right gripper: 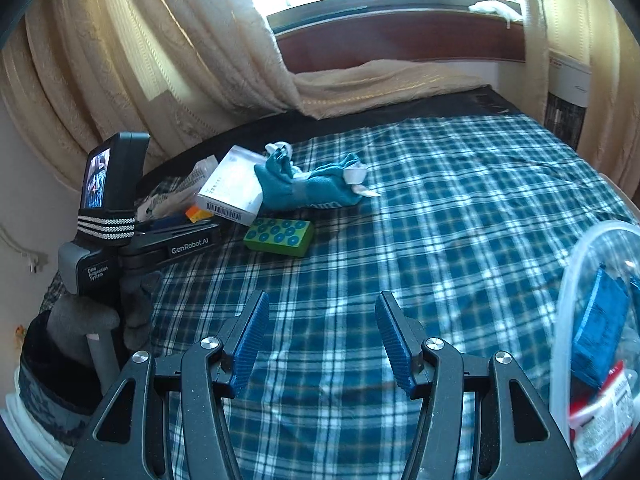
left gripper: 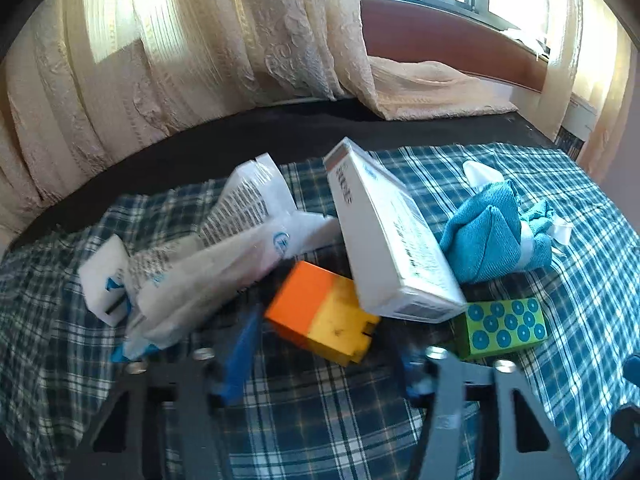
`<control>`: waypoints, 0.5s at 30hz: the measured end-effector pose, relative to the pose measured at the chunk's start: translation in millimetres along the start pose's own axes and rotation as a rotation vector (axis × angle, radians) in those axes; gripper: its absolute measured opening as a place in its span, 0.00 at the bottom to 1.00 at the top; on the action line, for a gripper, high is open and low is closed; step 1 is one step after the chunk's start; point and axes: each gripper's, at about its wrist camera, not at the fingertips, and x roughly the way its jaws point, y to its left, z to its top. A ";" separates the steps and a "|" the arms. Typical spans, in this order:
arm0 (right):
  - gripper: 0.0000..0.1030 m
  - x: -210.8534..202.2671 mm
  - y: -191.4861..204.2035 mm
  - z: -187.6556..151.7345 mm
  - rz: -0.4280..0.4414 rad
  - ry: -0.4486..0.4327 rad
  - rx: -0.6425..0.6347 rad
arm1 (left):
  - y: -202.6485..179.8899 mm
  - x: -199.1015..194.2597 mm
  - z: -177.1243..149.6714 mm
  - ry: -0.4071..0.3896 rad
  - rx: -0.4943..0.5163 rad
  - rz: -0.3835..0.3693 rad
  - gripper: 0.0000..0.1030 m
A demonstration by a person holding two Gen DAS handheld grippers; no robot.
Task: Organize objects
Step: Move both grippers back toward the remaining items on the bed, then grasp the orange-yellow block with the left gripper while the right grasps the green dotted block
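Near the bed's (right gripper: pixel 460 208) far left corner, our left gripper (left gripper: pixel 324 356), jaws wide, faces an orange-yellow block (left gripper: pixel 324 314), white box (left gripper: pixel 392 236), teal cloth (left gripper: pixel 492 236) and green dotted block (left gripper: pixel 502 328); our right gripper (right gripper: pixel 322 344) hovers, jaws wide, beside a clear bag (right gripper: pixel 600 336).

Pile on the checked cloth (right gripper: pixel 440 184)

The flat box (left gripper: pixel 392 232) leans on the block (left gripper: pixel 324 316), seemingly touching; crumpled packets (left gripper: pixel 224 240) left, rolled socks (left gripper: pixel 496 236) right, dotted box (left gripper: pixel 502 328) nearest.
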 end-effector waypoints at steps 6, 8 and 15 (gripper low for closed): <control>0.55 19.4 16.8 6.9 0.007 0.031 -0.037 | 3.9 -8.9 -1.2 -0.009 -0.006 -0.036 0.51; 0.55 27.5 22.6 9.4 0.005 0.044 -0.050 | 5.2 -16.2 -1.1 -0.021 -0.003 -0.037 0.51; 0.62 49.0 33.8 19.2 -0.013 0.068 -0.071 | 22.8 -40.1 8.5 -0.074 -0.052 -0.037 0.51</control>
